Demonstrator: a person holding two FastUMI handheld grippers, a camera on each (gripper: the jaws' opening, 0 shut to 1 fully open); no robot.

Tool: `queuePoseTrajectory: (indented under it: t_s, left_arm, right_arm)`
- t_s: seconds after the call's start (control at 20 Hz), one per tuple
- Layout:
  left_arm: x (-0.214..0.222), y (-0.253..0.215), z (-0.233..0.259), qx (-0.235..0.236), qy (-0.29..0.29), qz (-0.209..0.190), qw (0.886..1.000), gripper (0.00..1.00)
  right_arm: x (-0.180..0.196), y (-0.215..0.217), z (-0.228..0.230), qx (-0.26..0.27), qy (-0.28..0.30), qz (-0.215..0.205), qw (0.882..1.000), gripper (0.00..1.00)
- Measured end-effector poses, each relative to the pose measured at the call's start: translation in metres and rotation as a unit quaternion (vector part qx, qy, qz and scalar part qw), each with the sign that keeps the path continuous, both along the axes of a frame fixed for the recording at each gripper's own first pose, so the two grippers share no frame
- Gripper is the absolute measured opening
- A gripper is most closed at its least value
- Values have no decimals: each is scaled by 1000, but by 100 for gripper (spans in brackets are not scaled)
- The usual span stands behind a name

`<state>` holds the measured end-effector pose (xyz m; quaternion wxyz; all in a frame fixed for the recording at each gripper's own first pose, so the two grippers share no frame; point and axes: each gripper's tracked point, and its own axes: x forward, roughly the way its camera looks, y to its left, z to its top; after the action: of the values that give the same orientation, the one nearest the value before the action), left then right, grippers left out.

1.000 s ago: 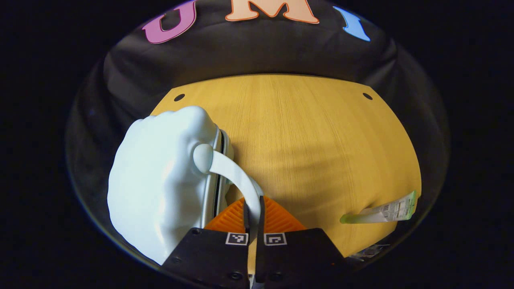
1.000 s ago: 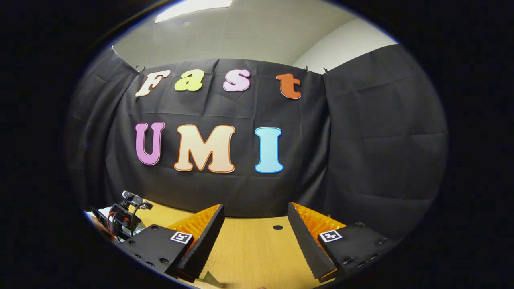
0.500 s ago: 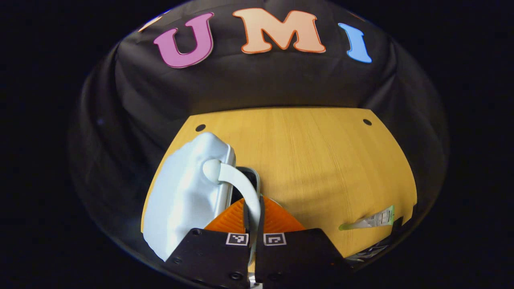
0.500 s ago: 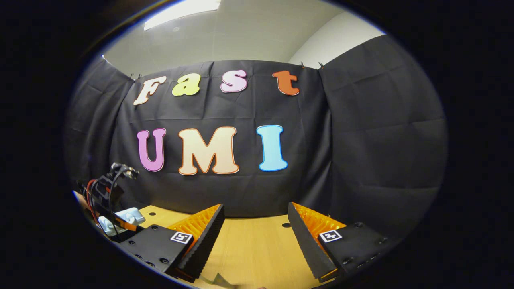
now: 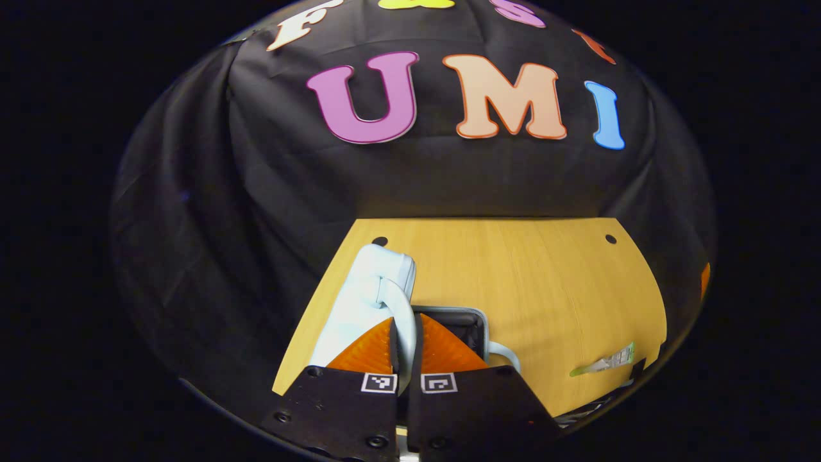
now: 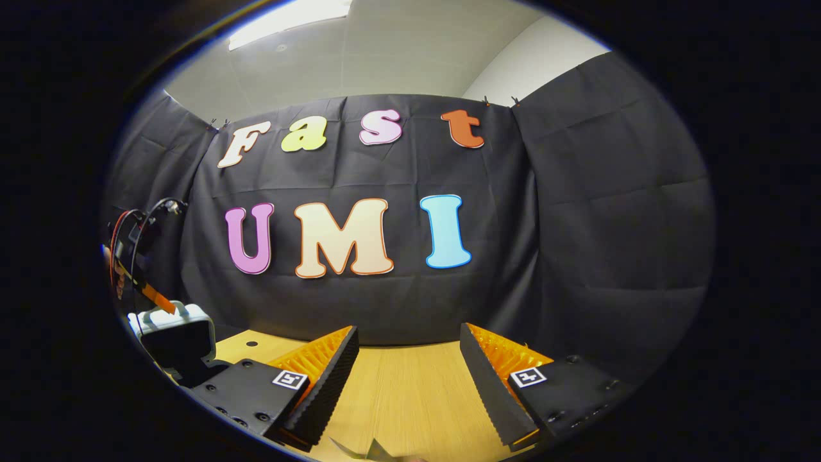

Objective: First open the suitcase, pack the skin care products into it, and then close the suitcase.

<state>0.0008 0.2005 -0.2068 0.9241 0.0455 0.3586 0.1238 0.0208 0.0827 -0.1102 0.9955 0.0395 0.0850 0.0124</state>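
Note:
A small pale-blue suitcase stands open on the wooden table [image 5: 545, 282]. Its lid [image 5: 369, 285] is raised on the left and its dark-lined base [image 5: 458, 321] lies flat beside it. My left gripper [image 5: 405, 328] is shut on the lid's white handle [image 5: 396, 300]. A green-and-white skin care sachet [image 5: 606, 359] lies flat near the table's right edge. In the right gripper view the raised lid [image 6: 173, 328] shows its dark inside at the far left, with the left gripper [image 6: 138, 256] above it. My right gripper [image 6: 407, 362] hovers open over the table, holding nothing.
The black cloth wall closes the table's far side. Two small round holes [image 5: 610, 239] sit near the table's far corners. A pale edge of a packet [image 6: 359, 449] shows at the bottom of the right gripper view. Bare wood [image 6: 410, 398] stretches between my right fingers.
My left gripper has pulled the handle up and back, swinging the lid from nearly shut to wide open, and the dark base has come into sight. The right gripper has hardly moved.

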Motion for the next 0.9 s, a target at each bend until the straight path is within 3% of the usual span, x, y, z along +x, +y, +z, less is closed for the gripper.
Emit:
queuePoseTrajectory:
  t_s: [0.15,0.5,0.65,0.9]
  left_arm:
    - [0,29,11,-5,-20,-2,1000,0]
    - [2,139,31,50,-44,1,998,0]
    - [-1,168,29,33,-54,-4,998,0]
    - [-7,218,15,14,-60,19,998,0]
  right_arm:
    - [-3,18,0,-2,-2,-3,1000,99]
    - [-10,47,-3,-33,-7,-42,999,99]
    - [-10,59,-5,-41,2,-43,998,99]
    - [-3,79,4,-62,-2,-33,998,99]
